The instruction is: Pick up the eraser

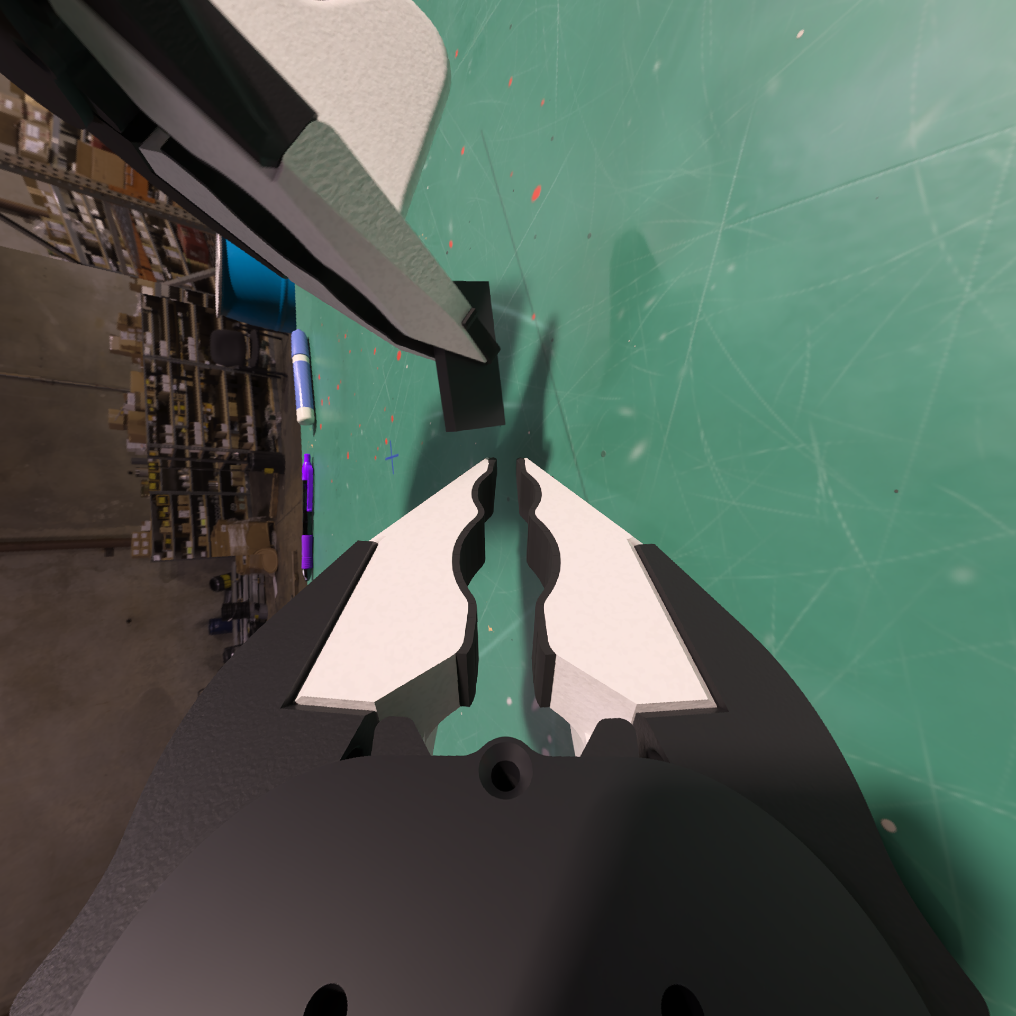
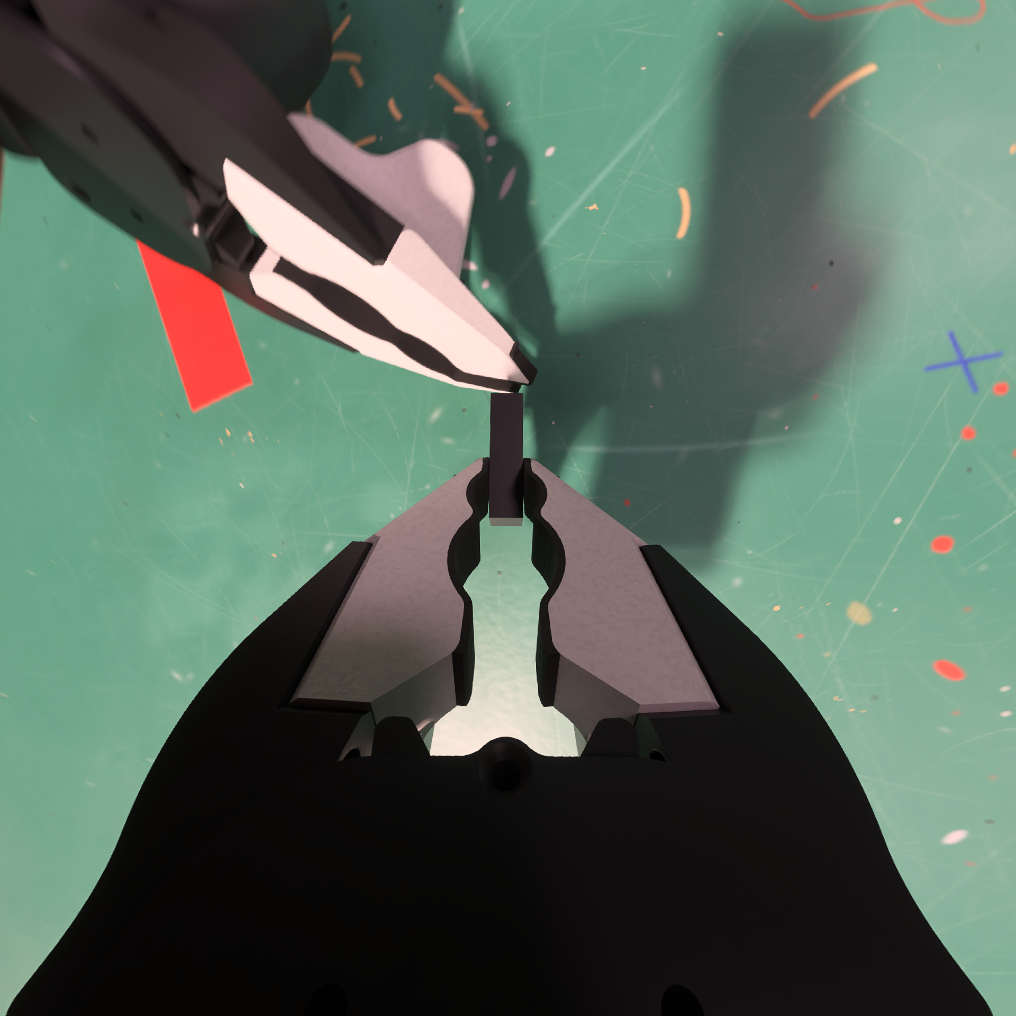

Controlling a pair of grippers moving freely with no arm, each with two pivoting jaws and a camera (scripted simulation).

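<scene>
The eraser [image 2: 504, 451] is a small black block. My right gripper [image 2: 504, 467] is shut on it, with the fingertips pinching its two long sides, and holds it above the green mat [image 2: 714, 550]. In the left wrist view the eraser [image 1: 474, 385] hangs from the right gripper [image 1: 477, 338], which reaches in from the upper left. My left gripper [image 1: 506, 464] is shut with only a thin slit between its tips, and it is empty, just short of the eraser. In the right wrist view the left gripper's tips [image 2: 522, 379] sit at the eraser's far end.
A blue and white marker [image 1: 301, 376] and a purple pen [image 1: 307, 511] lie along the mat's edge at the left. A blue bin [image 1: 255, 286] stands beyond it. A red strip [image 2: 195, 330] lies on the mat under the left gripper.
</scene>
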